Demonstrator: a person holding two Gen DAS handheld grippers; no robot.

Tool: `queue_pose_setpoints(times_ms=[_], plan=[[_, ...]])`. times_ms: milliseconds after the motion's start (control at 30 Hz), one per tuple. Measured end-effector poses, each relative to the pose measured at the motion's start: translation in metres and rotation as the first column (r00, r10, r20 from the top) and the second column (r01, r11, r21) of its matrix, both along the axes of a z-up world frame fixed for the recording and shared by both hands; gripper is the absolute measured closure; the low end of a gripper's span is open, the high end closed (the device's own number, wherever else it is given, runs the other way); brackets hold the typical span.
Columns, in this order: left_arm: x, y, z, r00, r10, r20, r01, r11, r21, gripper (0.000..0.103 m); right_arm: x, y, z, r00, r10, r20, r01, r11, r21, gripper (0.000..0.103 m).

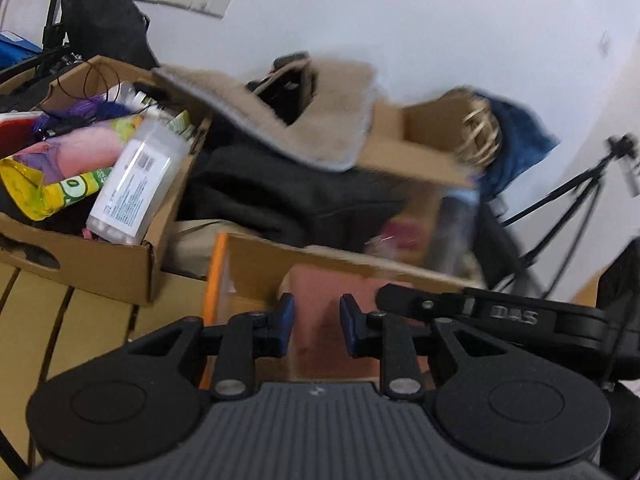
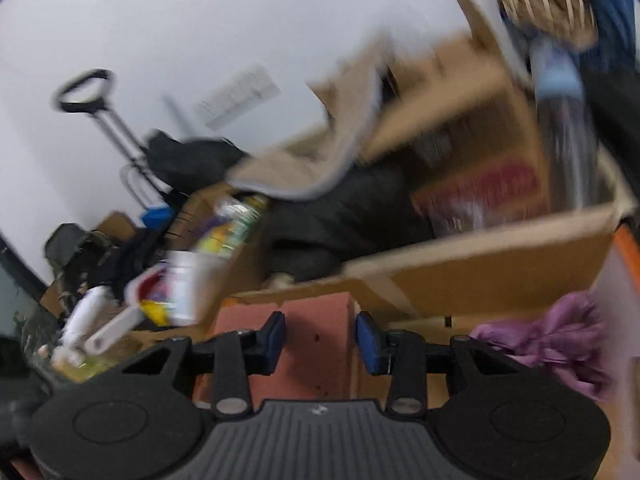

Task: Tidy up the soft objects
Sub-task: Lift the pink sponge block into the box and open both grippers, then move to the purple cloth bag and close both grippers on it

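Note:
My left gripper (image 1: 316, 320) is open and empty, above a reddish-brown pad (image 1: 332, 312) inside an open cardboard box (image 1: 256, 252). My right gripper (image 2: 320, 338) is open and empty over the same reddish pad (image 2: 316, 320). A purple soft cloth (image 2: 560, 336) lies in the box to the right of the right gripper. A beige fleece piece (image 1: 320, 120) drapes over a pile behind the box, on a black garment (image 1: 280, 192). It also shows blurred in the right wrist view (image 2: 320, 160). The other gripper's black body (image 1: 500, 312) reaches in from the right in the left wrist view.
A second cardboard box (image 1: 80, 264) on the left holds snack bags, a white bottle (image 1: 136, 184) and purple yarn. A taller carton (image 1: 416, 152) behind carries a woven ball (image 1: 480, 128) and blue cloth. A tripod (image 1: 580, 200) stands at right. A trolley handle (image 2: 86, 92) leans on the wall.

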State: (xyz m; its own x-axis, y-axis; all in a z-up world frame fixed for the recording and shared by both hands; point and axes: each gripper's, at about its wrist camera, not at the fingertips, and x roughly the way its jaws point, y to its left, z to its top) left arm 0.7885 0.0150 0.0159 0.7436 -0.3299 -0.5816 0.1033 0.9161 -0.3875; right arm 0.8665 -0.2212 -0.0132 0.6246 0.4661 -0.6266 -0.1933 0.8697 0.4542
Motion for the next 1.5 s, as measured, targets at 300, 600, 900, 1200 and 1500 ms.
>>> queue_pose_setpoints(times_ms=[300, 600, 900, 1200, 1500], plan=[[-0.039, 0.016, 0.044, 0.994, 0.003, 0.112, -0.004, 1.0, 0.012, 0.07, -0.012, 0.021, 0.003, 0.999, 0.046, 0.024, -0.043, 0.99, -0.131, 0.075], [-0.213, 0.036, 0.104, 0.928, -0.039, 0.37, -0.019, 0.988, 0.151, 0.028, -0.186, -0.03, 0.113, 0.941, 0.066, 0.331, -0.031, 0.994, -0.109, 0.033], [-0.399, 0.037, 0.094, 0.835, -0.036, 0.549, -0.087, 0.977, 0.196, 0.007, -0.393, -0.057, 0.117, 0.838, 0.087, 0.538, 0.054, 0.969, -0.241, 0.021], [-0.551, 0.021, 0.049, 0.779, 0.057, 0.624, -0.224, 0.955, 0.192, 0.0, -0.558, -0.058, 0.073, 0.797, 0.036, 0.602, 0.12, 0.969, -0.217, 0.019], [-0.65, 0.02, 0.015, 0.797, 0.1, 0.596, -0.262, 0.946, 0.191, 0.0, -0.684, -0.04, 0.027, 0.794, 0.044, 0.607, 0.143, 0.956, -0.257, 0.015]])
